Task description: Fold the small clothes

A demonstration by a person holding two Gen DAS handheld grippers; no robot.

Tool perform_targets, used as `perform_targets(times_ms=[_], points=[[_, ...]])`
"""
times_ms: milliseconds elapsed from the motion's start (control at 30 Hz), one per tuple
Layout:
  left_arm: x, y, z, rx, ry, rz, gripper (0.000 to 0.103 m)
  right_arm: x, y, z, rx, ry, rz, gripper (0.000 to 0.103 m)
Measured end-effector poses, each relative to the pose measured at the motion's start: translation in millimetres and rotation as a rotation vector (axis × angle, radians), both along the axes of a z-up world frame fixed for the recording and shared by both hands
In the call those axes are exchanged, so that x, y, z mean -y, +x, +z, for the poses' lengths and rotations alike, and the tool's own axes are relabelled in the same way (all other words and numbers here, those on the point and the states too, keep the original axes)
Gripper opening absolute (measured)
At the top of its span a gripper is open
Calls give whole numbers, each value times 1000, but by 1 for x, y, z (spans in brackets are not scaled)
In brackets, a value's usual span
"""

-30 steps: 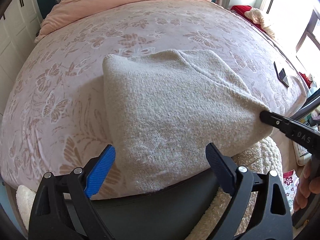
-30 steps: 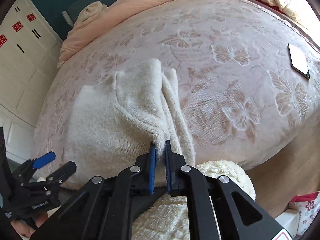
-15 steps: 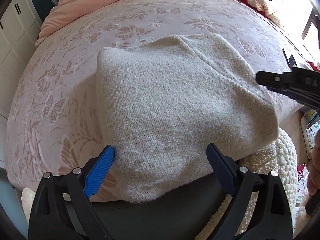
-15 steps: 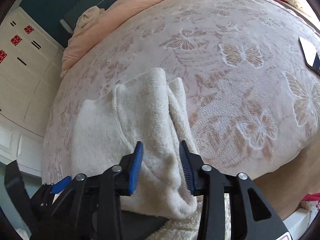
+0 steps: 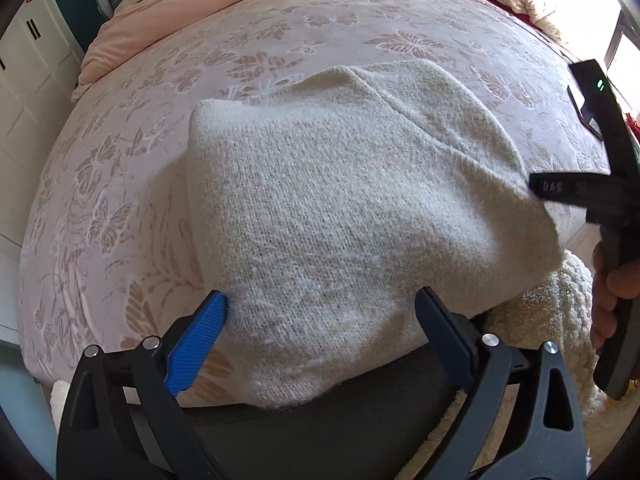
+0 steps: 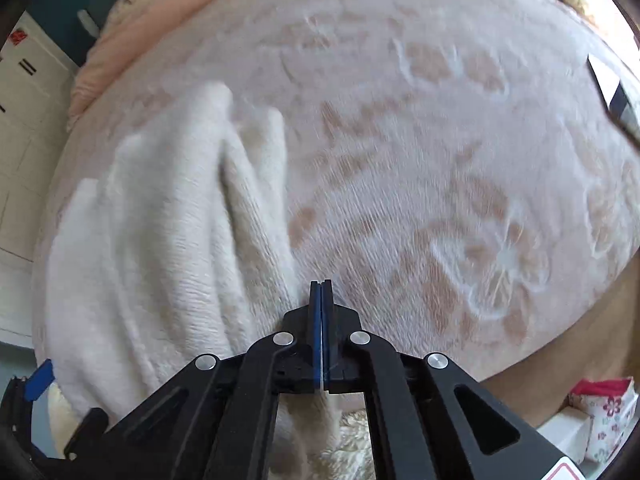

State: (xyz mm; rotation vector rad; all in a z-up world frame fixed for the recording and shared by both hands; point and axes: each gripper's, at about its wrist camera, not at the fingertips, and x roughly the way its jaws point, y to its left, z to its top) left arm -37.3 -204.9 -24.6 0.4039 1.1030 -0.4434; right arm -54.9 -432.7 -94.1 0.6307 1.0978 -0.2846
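Observation:
A cream knitted garment (image 5: 352, 216) lies folded on the pink butterfly bedspread (image 5: 120, 184), its near edge hanging over the bed's front edge. My left gripper (image 5: 320, 320) is open, its fingers on either side of the garment's near edge, holding nothing. My right gripper (image 6: 321, 292) is shut with its pads pressed together; it sits just right of the garment (image 6: 160, 240) and grips no cloth that I can see. It also shows in the left wrist view (image 5: 576, 190) at the garment's right corner. The right wrist view is motion-blurred.
A fluffy cream blanket (image 5: 540, 320) hangs below the bed's front right. A dark flat phone-like object (image 6: 616, 96) lies on the bed at far right. A peach duvet (image 5: 224, 4) is bunched at the head. White cupboards (image 5: 28, 68) stand at left.
My right gripper let go of the garment's corner, opened, then shut empty and shifted right. The released corner dropped onto the bed. The left gripper stayed open and moved slightly closer.

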Motion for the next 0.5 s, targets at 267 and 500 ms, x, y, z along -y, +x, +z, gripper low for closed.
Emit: perform_targets(times_ms=[267, 500], points=[[-12, 9, 6, -18, -66, 46, 93, -6, 57, 47, 169, 62, 82, 71], [-9, 1, 22, 31, -110, -3, 93, -31, 68, 76, 238, -59, 145, 16]])
